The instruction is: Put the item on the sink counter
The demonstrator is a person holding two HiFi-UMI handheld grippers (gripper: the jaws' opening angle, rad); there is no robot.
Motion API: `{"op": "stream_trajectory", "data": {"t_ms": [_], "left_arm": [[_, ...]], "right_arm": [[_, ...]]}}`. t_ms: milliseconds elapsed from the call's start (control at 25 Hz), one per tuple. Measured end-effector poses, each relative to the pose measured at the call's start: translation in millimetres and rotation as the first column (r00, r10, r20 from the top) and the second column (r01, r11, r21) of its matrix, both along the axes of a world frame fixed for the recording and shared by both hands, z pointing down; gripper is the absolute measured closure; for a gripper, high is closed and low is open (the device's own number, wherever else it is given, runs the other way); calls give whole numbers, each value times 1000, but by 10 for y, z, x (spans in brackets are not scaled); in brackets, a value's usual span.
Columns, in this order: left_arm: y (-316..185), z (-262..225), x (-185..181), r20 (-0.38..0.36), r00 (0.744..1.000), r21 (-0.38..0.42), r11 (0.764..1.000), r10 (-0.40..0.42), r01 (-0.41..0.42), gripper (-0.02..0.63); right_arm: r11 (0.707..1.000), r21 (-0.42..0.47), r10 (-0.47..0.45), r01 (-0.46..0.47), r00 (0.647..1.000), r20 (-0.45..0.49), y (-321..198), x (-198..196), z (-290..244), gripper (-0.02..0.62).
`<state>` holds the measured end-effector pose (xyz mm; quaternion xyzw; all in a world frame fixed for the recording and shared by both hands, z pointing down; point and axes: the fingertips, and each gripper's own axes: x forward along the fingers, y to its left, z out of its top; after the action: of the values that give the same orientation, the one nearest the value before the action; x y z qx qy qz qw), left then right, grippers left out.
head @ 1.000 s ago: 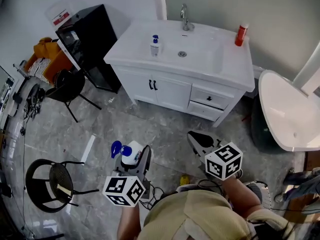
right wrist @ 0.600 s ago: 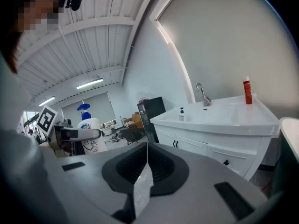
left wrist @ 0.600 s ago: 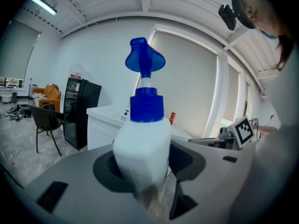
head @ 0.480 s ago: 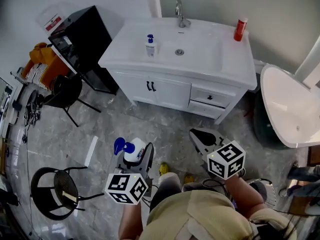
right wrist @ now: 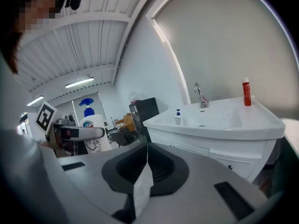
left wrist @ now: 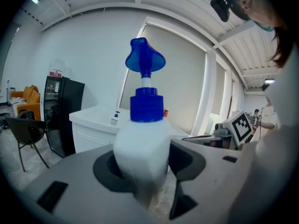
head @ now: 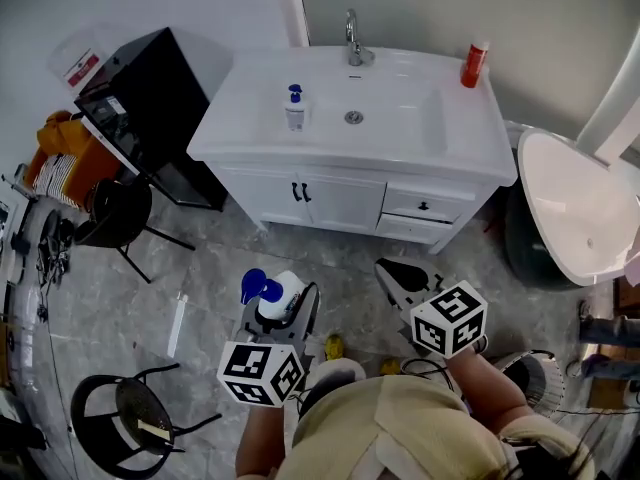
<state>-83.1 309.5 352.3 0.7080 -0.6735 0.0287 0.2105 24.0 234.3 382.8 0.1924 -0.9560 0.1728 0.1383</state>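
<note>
We hold the white pump bottle (left wrist: 141, 146) clamped low in the left tongs (head: 283, 315) above the floor, well short of the sink bench's (head: 470, 133) front edge, right tongs (head: 398, 276) pressed together and empty; gripped so low, the tall bottle could tilt or slip out.

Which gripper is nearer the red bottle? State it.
Right. The right gripper is in front of the drawers, short of the red bottle; the left gripper, holding a pump bottle, is farther left and back.
</note>
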Motion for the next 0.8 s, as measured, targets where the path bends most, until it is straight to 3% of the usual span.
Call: {"op": "stream_trajectory", "data": {"t_ms": [360, 800], "left_arm": [[-150, 39, -481, -12, 998, -15, 998, 68, -68, 373], [-206, 107, -756, -22, 985, -42, 984, 171, -172, 373]], "right_arm": [[998, 3, 64, -64, 998, -5, -102, -447, -34, 569], [988, 5, 156, -156, 987, -30, -102, -677, -41, 569]]}}
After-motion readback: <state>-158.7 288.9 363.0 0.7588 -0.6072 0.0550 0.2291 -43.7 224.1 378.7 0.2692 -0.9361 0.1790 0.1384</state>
